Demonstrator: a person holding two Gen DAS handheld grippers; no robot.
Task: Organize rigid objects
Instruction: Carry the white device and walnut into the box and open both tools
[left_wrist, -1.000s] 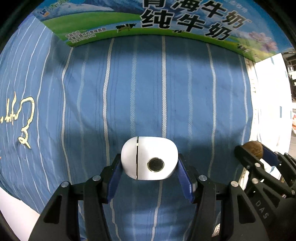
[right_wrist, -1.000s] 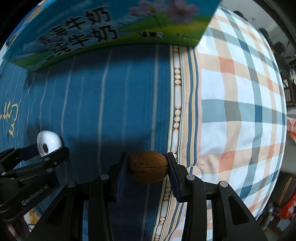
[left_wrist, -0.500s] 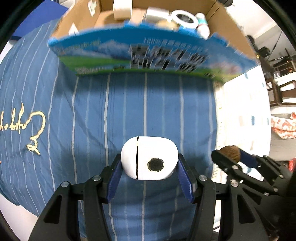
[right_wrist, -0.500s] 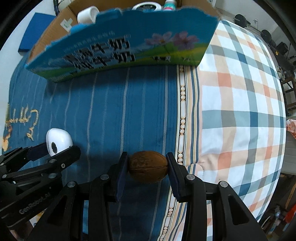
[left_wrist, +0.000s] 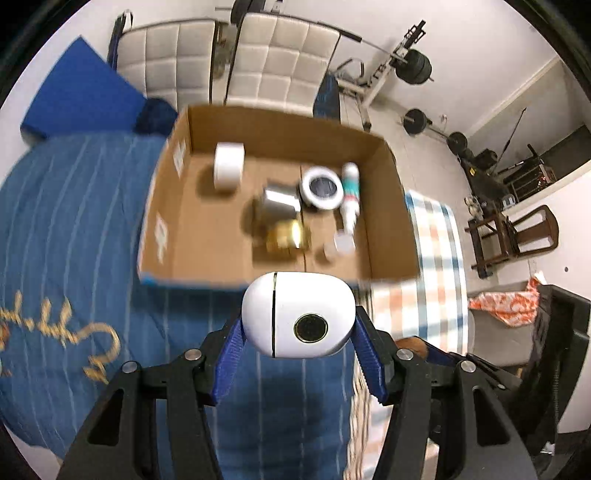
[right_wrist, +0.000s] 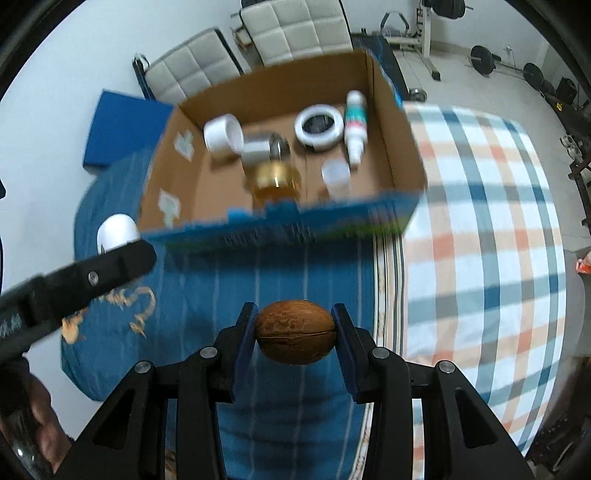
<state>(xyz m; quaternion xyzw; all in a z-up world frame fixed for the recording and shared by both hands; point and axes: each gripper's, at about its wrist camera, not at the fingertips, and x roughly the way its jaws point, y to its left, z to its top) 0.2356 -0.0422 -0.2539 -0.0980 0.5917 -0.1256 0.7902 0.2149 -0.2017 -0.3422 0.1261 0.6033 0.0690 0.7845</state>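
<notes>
My left gripper (left_wrist: 297, 332) is shut on a white oval case (left_wrist: 298, 314) with a round dark button, held high above the blue striped cloth (left_wrist: 74, 229). My right gripper (right_wrist: 295, 332) is shut on a brown walnut (right_wrist: 295, 331), also raised. An open cardboard box (left_wrist: 173, 236) lies ahead of both, holding a white tape roll (left_wrist: 229, 167), a silver can (left_wrist: 279, 201), a gold-lidded jar (left_wrist: 284, 236), a white ring (left_wrist: 320, 187), a small bottle (left_wrist: 350, 195) and a small cup. The box (right_wrist: 402, 147) shows in the right wrist view too, with the left gripper and case (right_wrist: 116, 230) at the left.
A checked cloth (right_wrist: 480, 240) covers the bed to the right of the blue one. White padded chairs (left_wrist: 280, 59), a blue mat (left_wrist: 81, 99), weight equipment (left_wrist: 413, 66) and wooden furniture (left_wrist: 517, 236) stand beyond the bed.
Both grippers have risen and tilted up with their objects. The views now look down into the open box instead of at its printed front wall.
</notes>
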